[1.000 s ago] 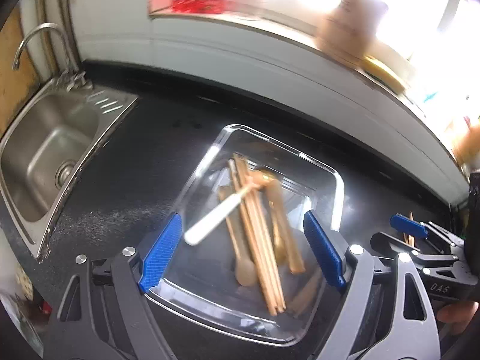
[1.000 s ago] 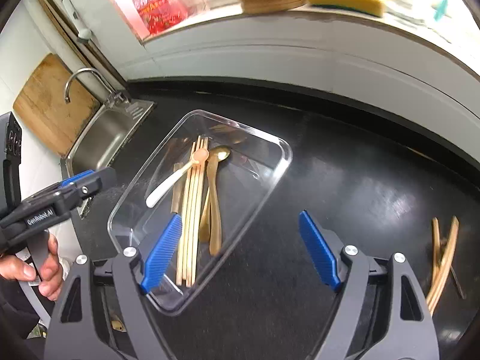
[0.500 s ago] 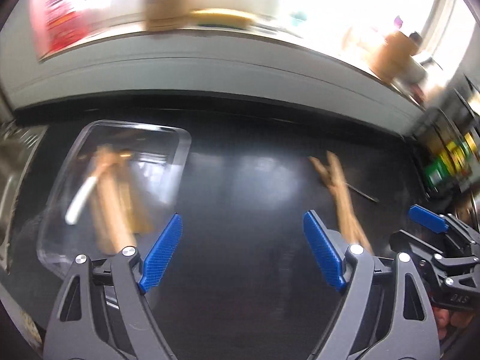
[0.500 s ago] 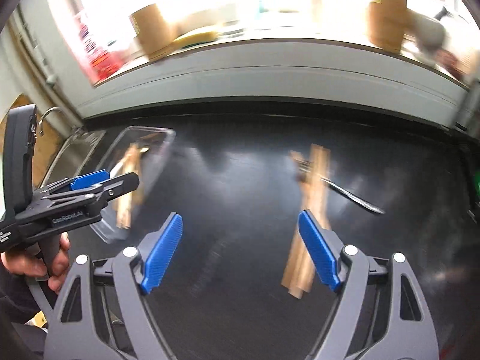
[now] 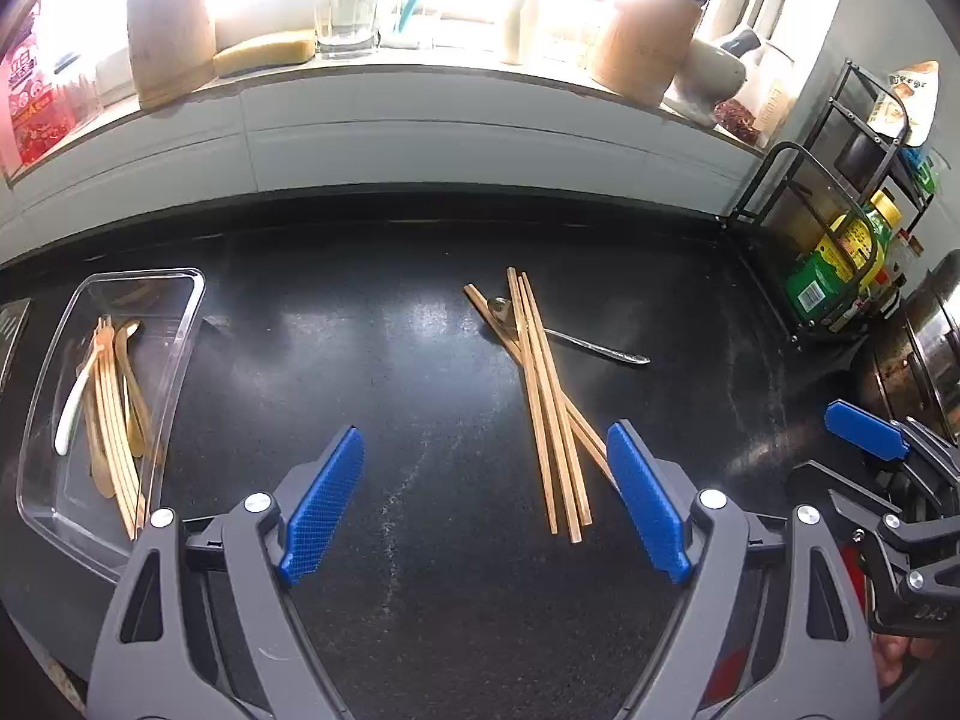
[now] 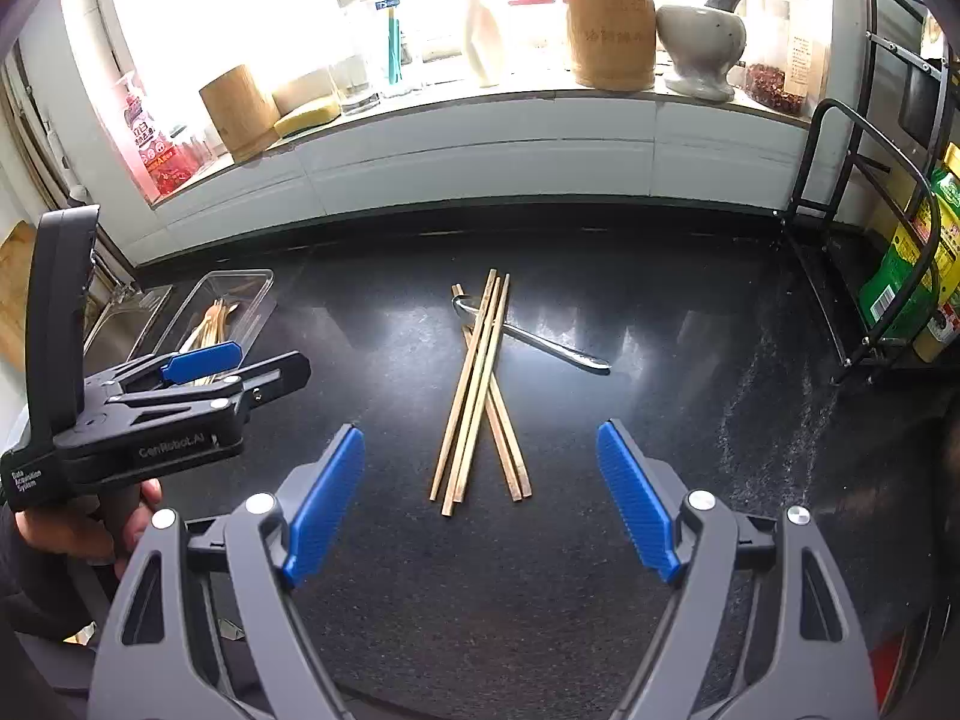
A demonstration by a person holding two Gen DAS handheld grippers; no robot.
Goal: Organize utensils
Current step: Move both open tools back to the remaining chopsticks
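Left hand-held gripper (image 5: 480,504): wide, empty.
Right hand-held gripper (image 6: 480,501): wide, empty.
Chopsticks (image 6: 480,384): crossed over spoon (image 6: 540,341); pinch one pair mid-length.

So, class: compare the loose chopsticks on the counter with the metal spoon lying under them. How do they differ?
The chopsticks are pale wood, straight and several; the metal spoon is shiny, single and curved at its bowl. The chopsticks lie on top, running toward the camera; the spoon lies beneath, angled off to the right. Both rest flat on the black counter.
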